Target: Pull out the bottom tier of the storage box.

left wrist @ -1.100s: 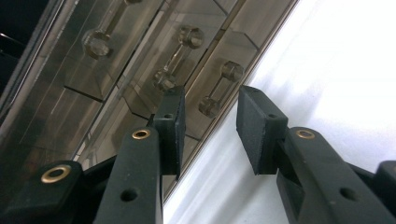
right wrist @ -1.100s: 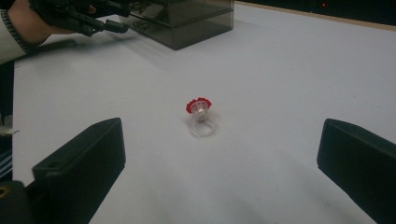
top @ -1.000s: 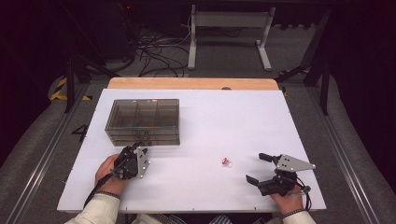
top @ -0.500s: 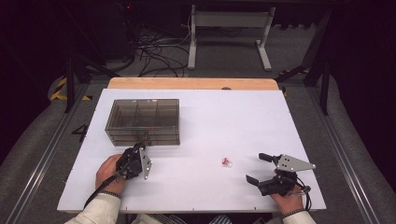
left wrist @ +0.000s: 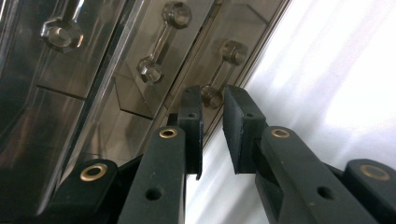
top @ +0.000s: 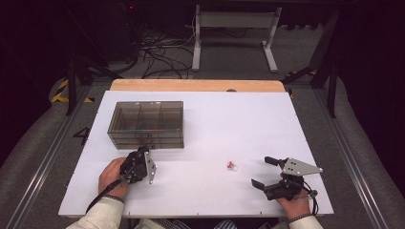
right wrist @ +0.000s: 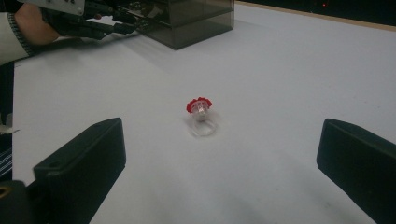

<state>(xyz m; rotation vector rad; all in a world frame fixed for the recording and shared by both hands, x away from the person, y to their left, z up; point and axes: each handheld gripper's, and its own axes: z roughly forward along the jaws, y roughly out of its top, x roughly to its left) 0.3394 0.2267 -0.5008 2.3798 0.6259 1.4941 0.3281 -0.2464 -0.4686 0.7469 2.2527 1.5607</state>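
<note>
Smoky translucent plastic drawer box is sitting on the white desk at about 10 o'clock from desk centre. Left tool is pointing at the box's front, jaws having just been narrowing, now standing a little apart around the lowest drawer's clear bar handle; one knob end of the handle is lying between the pad tips, and I cannot tell whether the pads are pressing on it. Risk: the handle is slick and thin, so the pads may be slipping off on a pull, or the light box may be sliding along instead of the drawer opening. Small red-and-clear ring is lying at 4 o'clock of the box, well apart. Right tool is waiting released, jaws wide, aimed at the ring; nothing bracing the box.
</note>
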